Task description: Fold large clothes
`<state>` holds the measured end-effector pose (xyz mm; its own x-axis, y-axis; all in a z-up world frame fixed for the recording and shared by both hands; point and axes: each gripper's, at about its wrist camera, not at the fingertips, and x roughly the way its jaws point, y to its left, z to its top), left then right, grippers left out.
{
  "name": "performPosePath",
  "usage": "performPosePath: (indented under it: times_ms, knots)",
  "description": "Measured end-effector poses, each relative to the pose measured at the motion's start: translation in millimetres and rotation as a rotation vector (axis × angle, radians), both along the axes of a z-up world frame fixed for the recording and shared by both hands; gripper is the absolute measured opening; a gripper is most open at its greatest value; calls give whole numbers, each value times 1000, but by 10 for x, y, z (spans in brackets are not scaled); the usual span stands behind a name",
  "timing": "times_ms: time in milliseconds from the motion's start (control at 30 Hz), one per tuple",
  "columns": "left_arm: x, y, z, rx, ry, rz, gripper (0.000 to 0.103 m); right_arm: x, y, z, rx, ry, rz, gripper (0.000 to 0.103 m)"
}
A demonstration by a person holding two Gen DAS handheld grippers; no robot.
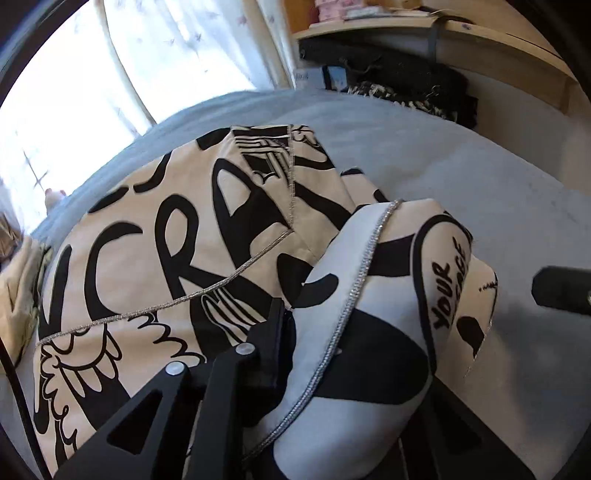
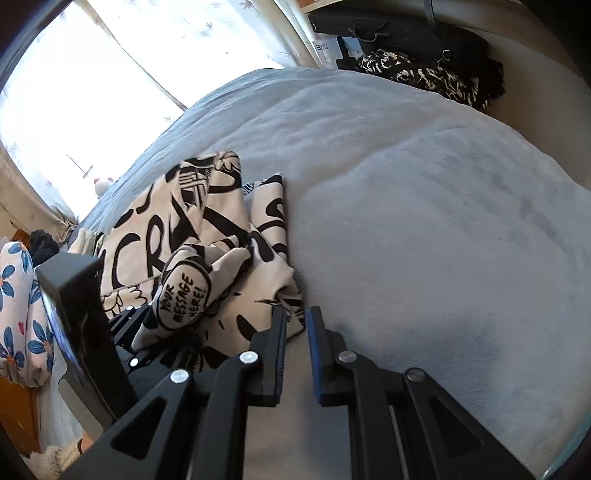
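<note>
A cream garment (image 1: 166,258) with bold black lettering and silver trim lies on the grey bed (image 1: 480,177). My left gripper (image 1: 291,314) is shut on a raised fold of it. That fold, printed with a speech bubble (image 1: 447,280), drapes over and hides the right finger. In the right wrist view the garment (image 2: 147,229) lies bunched to the left. The speech-bubble fold (image 2: 183,295) sits over the left gripper, beside its black housing (image 2: 77,295). My right gripper (image 2: 297,314) stands nearly closed, nipping the garment's near corner at its tips.
The grey blanket (image 2: 424,221) spreads wide to the right. Dark clothes with hangers (image 2: 436,74) are heaped at the far corner under a wooden shelf (image 1: 480,33). A bright curtained window (image 2: 92,74) is on the left, and floral fabric (image 2: 18,295) at the left edge.
</note>
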<state>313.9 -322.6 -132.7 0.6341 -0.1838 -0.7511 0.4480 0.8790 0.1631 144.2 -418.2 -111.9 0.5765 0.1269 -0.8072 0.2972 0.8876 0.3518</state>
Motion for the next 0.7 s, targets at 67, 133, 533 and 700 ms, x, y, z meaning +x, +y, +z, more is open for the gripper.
performPosePath:
  times_ms: [67,133,533,700]
  knots:
    - [15,77,32,-10,19,-7,12,18,36,-10,2,4,13,12]
    - [87,163,71,-43,73,-10,15,23,59,18,22,3,24,12]
    - [-301,110,369,-160,190,-143,83,223,148,406,-14,-101,54,42]
    - [-458,332,796,-264,96,-128,83,373,140,498,64,-97,123,41]
